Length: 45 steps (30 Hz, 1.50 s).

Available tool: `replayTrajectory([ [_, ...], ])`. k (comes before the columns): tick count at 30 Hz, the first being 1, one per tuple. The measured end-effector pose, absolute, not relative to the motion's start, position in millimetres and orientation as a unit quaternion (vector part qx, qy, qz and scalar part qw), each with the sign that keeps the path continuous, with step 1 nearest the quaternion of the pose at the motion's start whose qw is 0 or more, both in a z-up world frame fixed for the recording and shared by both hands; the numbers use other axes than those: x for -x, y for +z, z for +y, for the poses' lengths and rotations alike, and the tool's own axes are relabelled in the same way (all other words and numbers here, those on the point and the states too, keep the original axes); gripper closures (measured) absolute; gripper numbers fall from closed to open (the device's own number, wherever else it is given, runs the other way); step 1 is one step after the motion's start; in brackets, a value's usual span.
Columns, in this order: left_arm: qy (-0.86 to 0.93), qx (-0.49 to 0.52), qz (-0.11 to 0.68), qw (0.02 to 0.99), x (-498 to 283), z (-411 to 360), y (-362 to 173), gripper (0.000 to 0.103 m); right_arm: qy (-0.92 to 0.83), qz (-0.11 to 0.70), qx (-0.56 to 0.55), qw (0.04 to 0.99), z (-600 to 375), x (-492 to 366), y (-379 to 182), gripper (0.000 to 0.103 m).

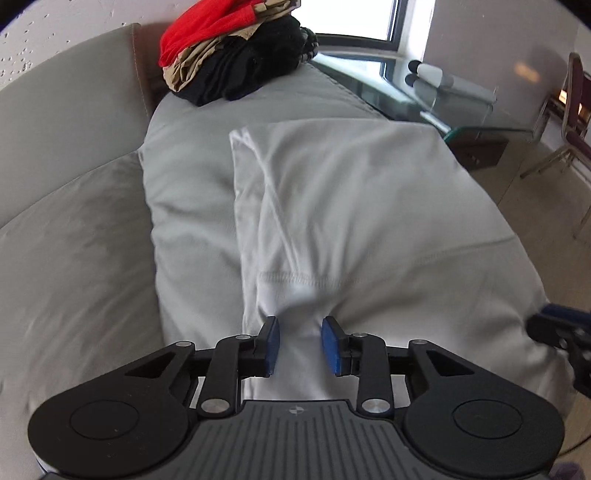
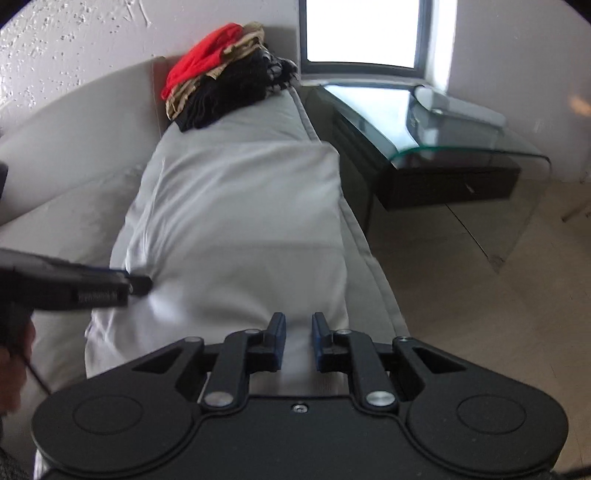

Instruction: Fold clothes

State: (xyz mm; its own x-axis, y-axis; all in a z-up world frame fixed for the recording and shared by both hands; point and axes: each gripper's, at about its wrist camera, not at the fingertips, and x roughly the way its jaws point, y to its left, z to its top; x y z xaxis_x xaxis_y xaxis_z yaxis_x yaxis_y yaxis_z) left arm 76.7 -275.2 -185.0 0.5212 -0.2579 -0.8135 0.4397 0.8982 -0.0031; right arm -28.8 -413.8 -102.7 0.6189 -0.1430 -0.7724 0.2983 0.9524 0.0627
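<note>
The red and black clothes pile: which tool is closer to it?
Can't really tell. Left tool and right tool both sit at the white garment's near edge, with the clothes pile far off.

No text, brand or number could be read. A small round emblem stood on the left gripper (image 1: 300,345) body, lower centre; its side label in the right view was blurred.

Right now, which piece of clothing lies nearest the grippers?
The white garment, spread flat on the sofa cushion right in front of both grippers. The red, tan and black clothes sit heaped at the far end.
</note>
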Motion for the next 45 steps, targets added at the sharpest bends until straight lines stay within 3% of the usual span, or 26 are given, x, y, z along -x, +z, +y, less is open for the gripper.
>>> replayTrajectory([
  [4,-0.195,-0.124,0.473,0.850,-56.6,-267.5,-167.4,0.075,-0.132,0.449,-0.153,0.870,-409.6,54.9,-87.6,0.084],
  [8,-0.218,-0.096,0.471,0.849,-31.3,-258.5,-129.9,0.059,-0.126,0.427,-0.184,0.876,-400.8,68.6,-45.3,0.039],
  [13,-0.235,-0.073,0.441,0.863,-1.8,-249.3,-80.7,0.040,-0.121,0.396,-0.183,0.892,-385.8,86.1,10.1,0.025],
  [18,-0.229,-0.076,0.417,0.876,21.9,-247.2,-49.5,0.022,-0.127,0.399,-0.194,0.887,-379.4,97.8,42.8,0.019],
  [23,-0.219,-0.077,0.410,0.882,33.8,-244.8,-33.4,0.014,-0.137,0.400,-0.155,0.893,-365.4,103.5,64.7,0.018],
  [45,-0.222,-0.066,0.429,0.873,40.4,-241.5,-40.9,0.013,-0.144,0.403,-0.137,0.893,-350.4,116.6,69.9,0.016],
])
